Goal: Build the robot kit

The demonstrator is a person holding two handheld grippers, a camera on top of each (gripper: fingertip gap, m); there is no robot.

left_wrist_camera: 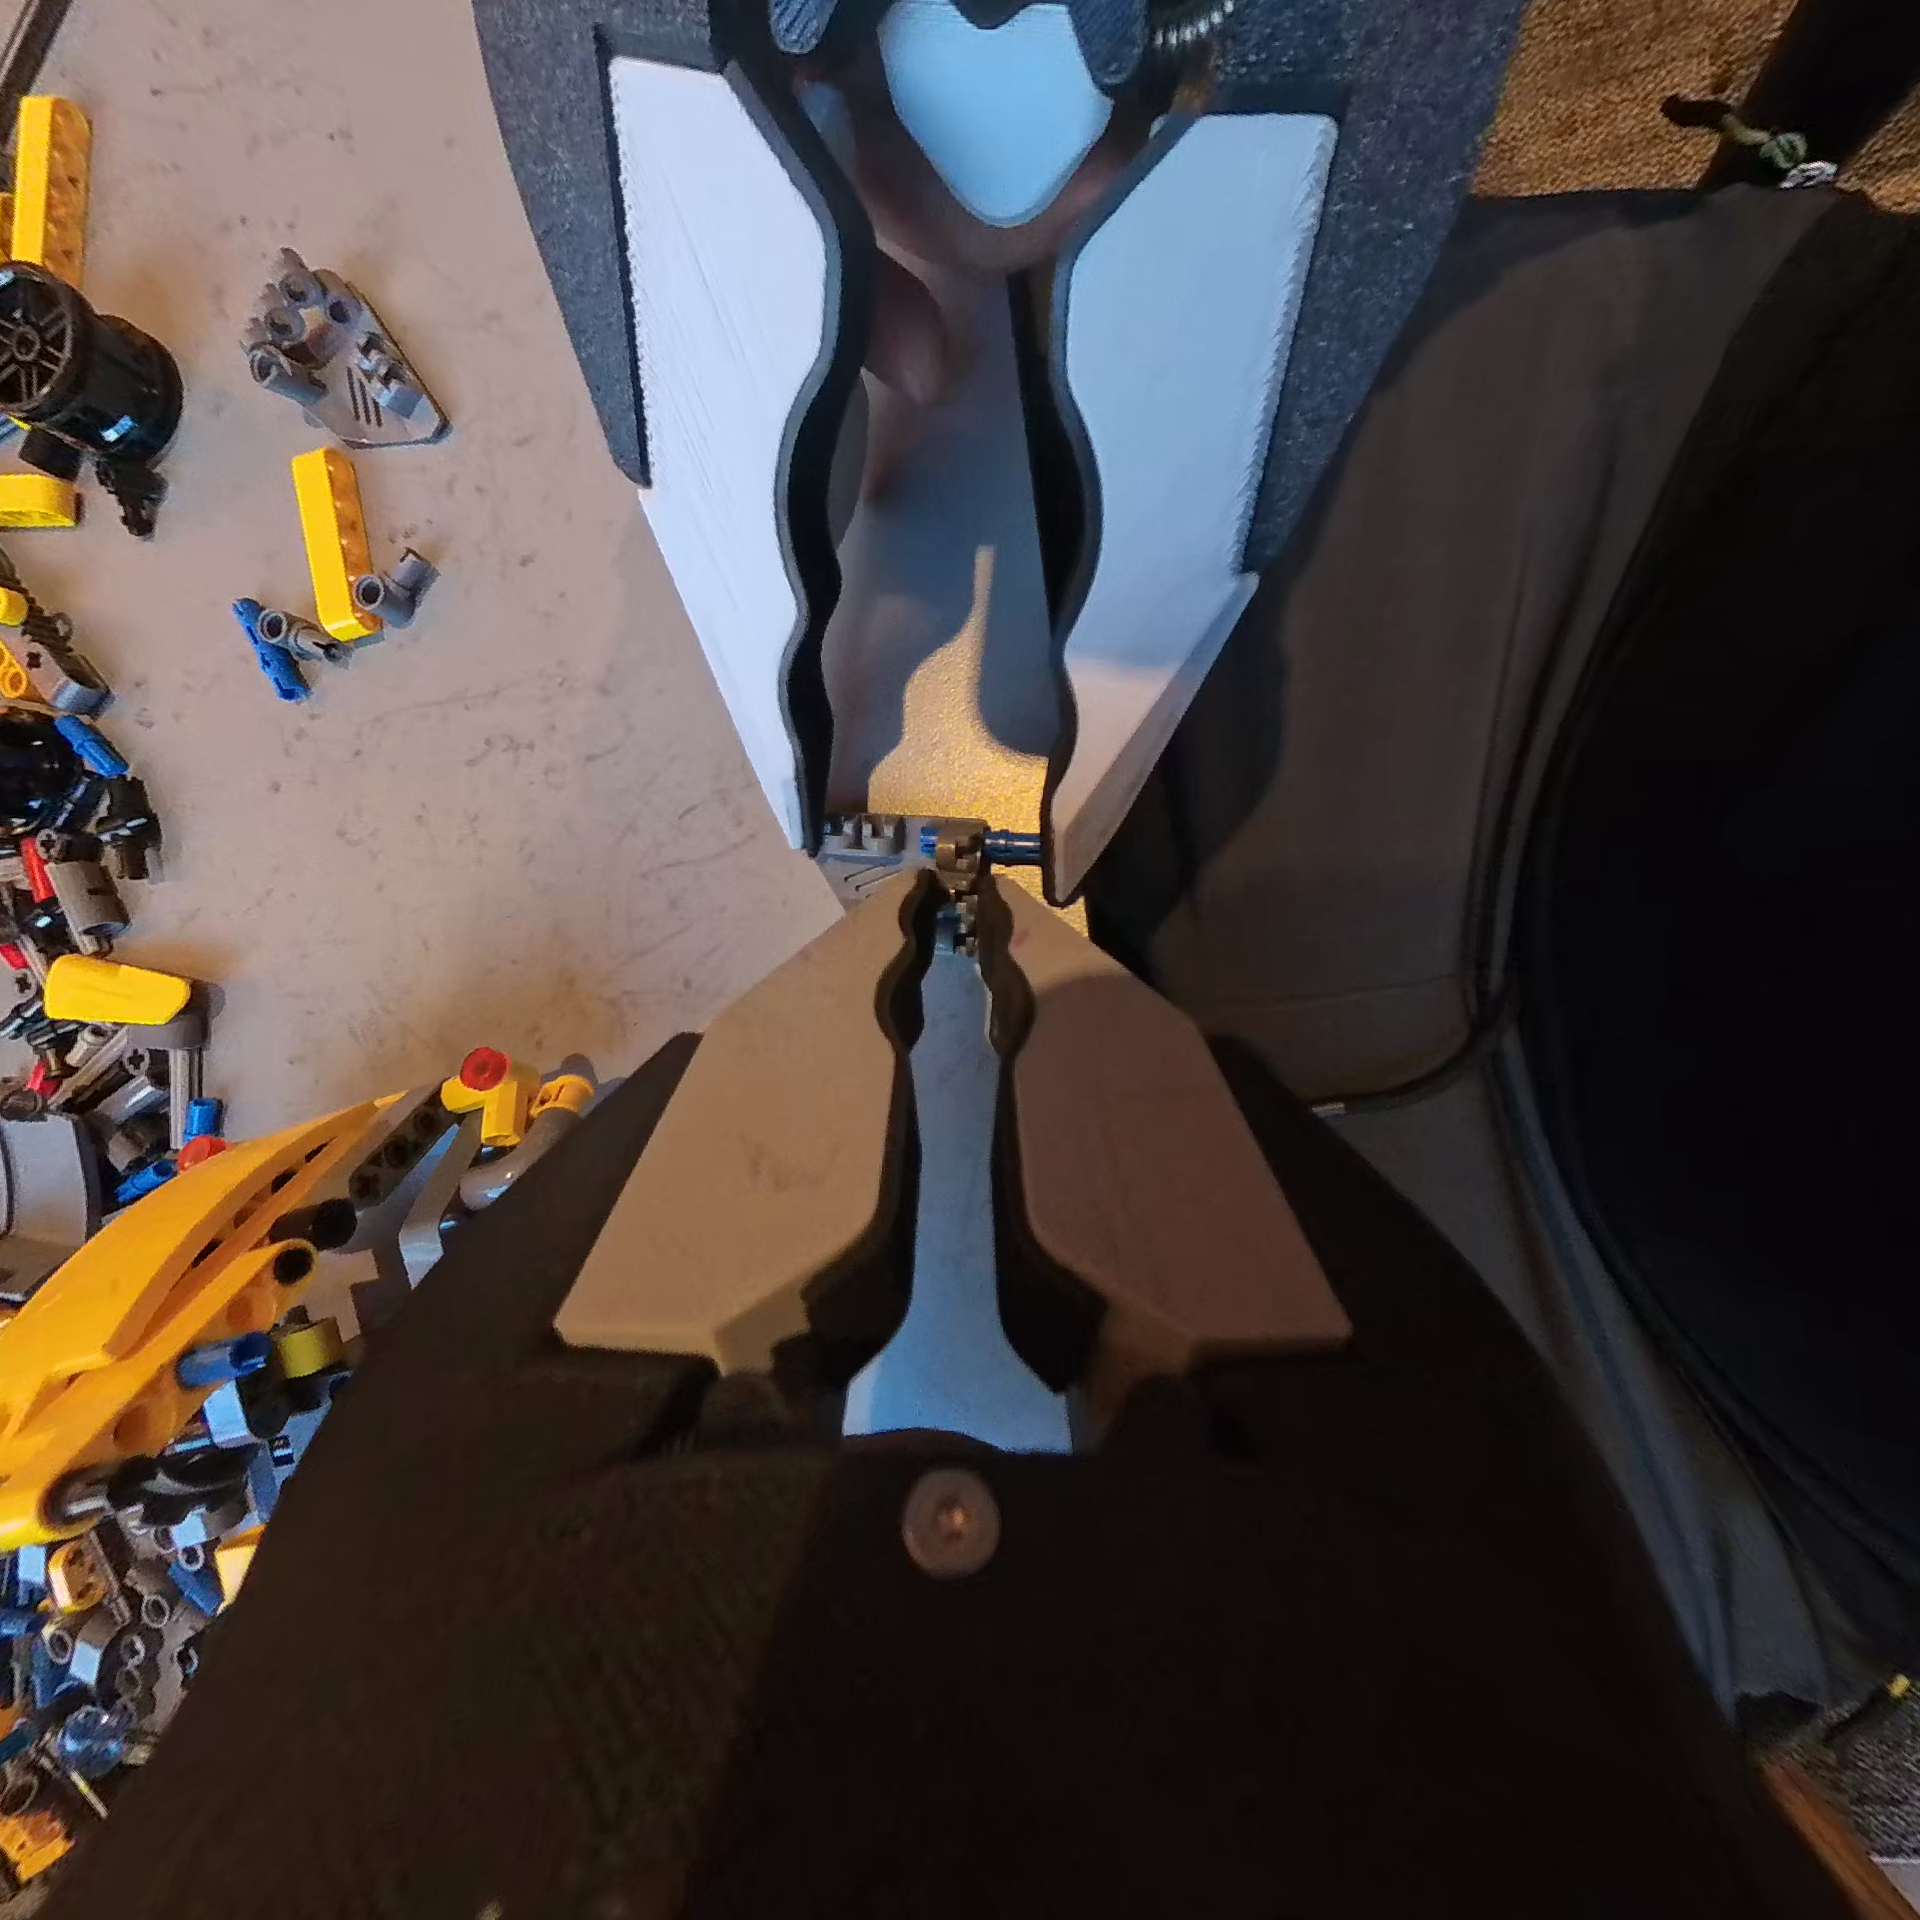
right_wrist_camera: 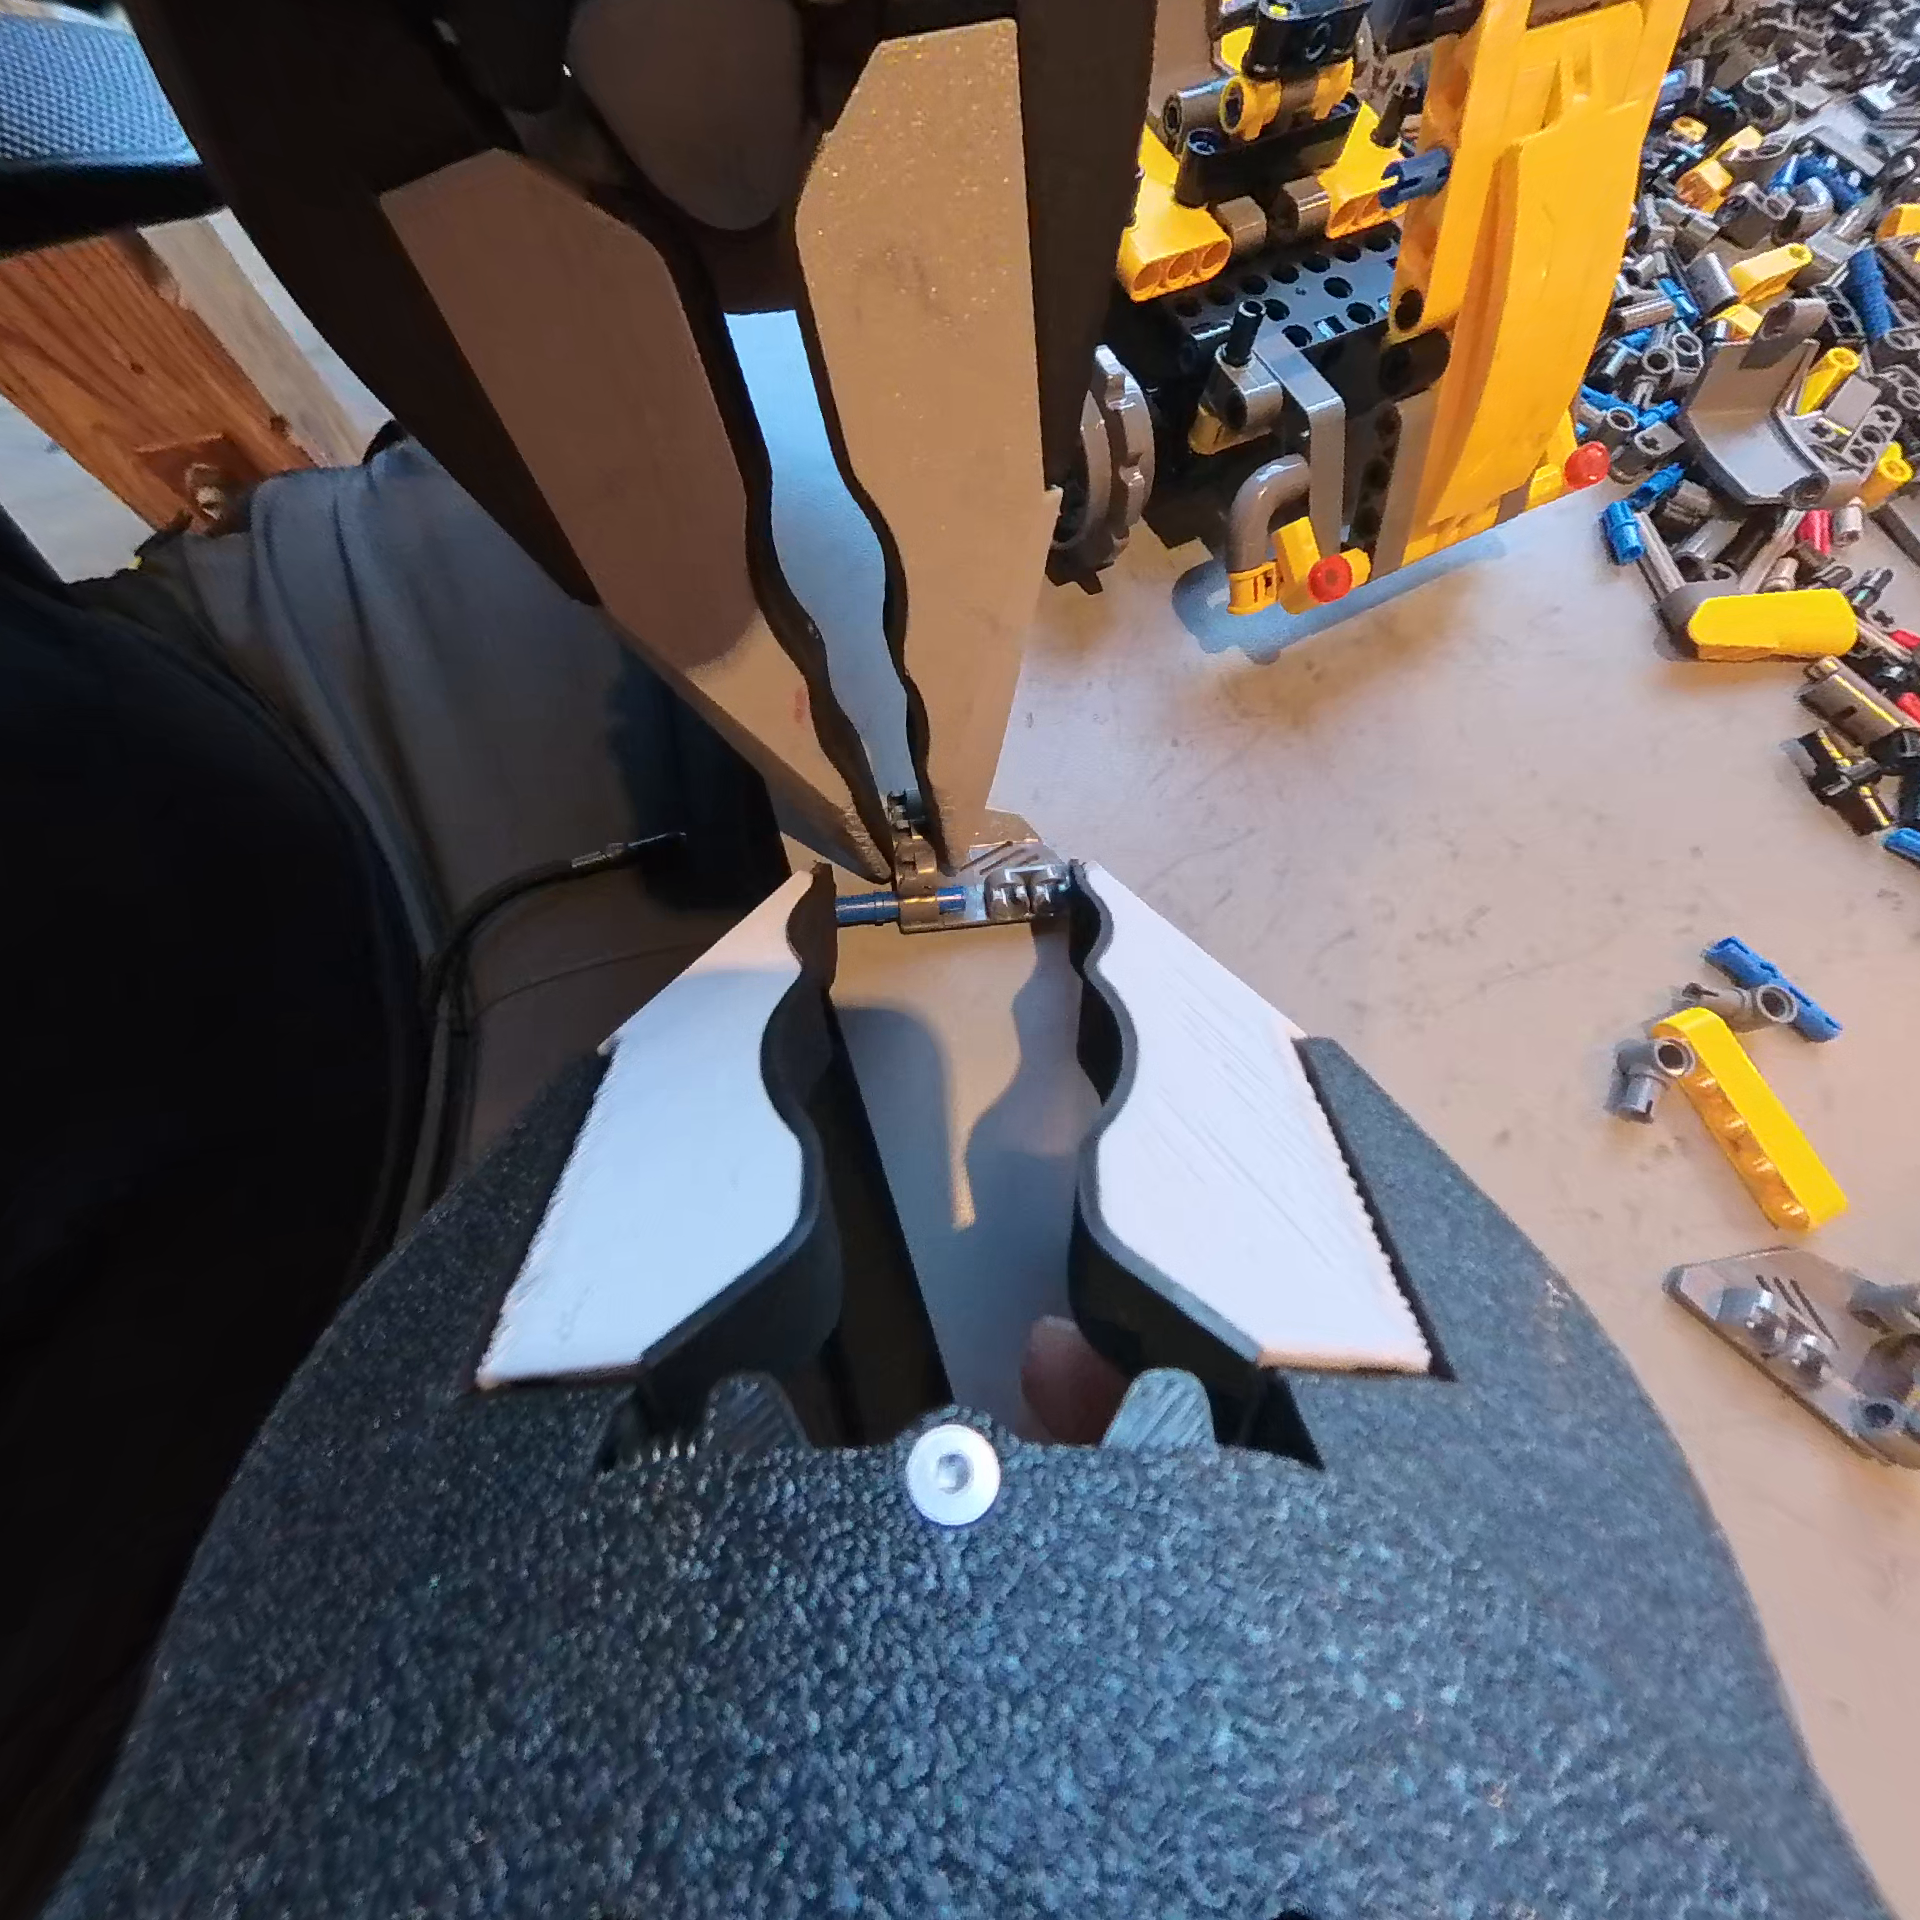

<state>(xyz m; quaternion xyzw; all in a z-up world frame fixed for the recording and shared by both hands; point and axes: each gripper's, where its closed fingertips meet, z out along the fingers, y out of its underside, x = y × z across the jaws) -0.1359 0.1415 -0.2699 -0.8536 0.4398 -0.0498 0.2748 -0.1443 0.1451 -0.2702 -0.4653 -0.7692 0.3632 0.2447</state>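
Grey toy-brick pieces meet between the two grippers. The left gripper has its jaws pinched narrow on a small dark-grey connector. The right gripper has jaws set wider, clamping a grey plate assembly end to end, a blue pin poking from one side. Connector and assembly touch; whether they are locked together is hard to tell. Both hang over the beige counter, near a yellow brick vehicle and loose parts.
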